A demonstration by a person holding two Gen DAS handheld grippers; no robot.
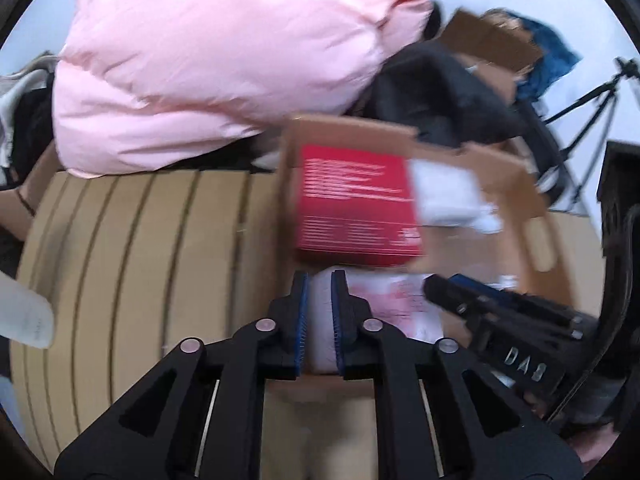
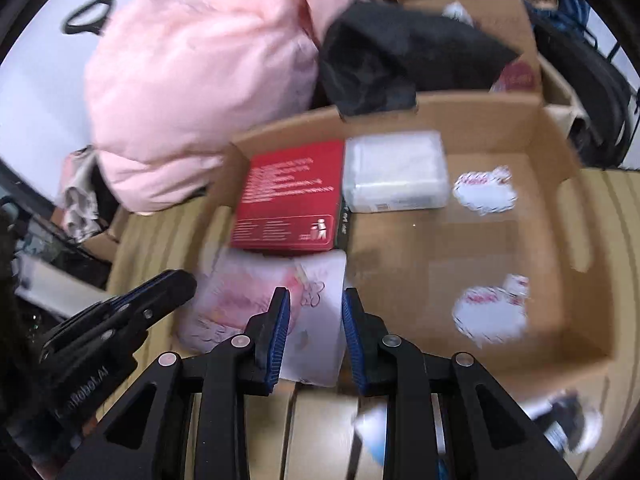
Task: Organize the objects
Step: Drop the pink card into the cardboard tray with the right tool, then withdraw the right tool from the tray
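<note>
**A:** Where is the packet?

**B:** The white packet with pink print (image 2: pixel 240 308) lies in the near left corner of the open cardboard box (image 2: pixel 560 184), directly under the tips of the right gripper (image 2: pixel 316 294). Its right end fills the gap between that gripper's fingers.

**A:** Does the right gripper have hold of it?

**B:** I cannot tell. The jaws stand partly apart, but the motion blur hides whether the pads press on the packet.

**A:** And the left gripper (image 1: pixel 320 276)?

**B:** It sits at the packet's left edge. Its jaws are almost closed, leaving only a narrow slit, and white wrapper shows through it. Whether it pinches that wrapper is unclear.

**A:** What lies past the grippers?

**B:** Just beyond the packet and touching it is a red box (image 2: pixel 288 192). A clear plastic box (image 2: pixel 396 172) sits to the right of the red one. Further right of the right gripper, two white stickers (image 2: pixel 486 190) lie on the box floor, well apart.

**A:** Outside the box?

**B:** A pink padded bundle (image 1: pixel 220 60) is ahead and to the left. A black cloth (image 2: pixel 400 52) hangs over the far wall. The box stands on a tan striped bench (image 1: pixel 140 260).
</note>
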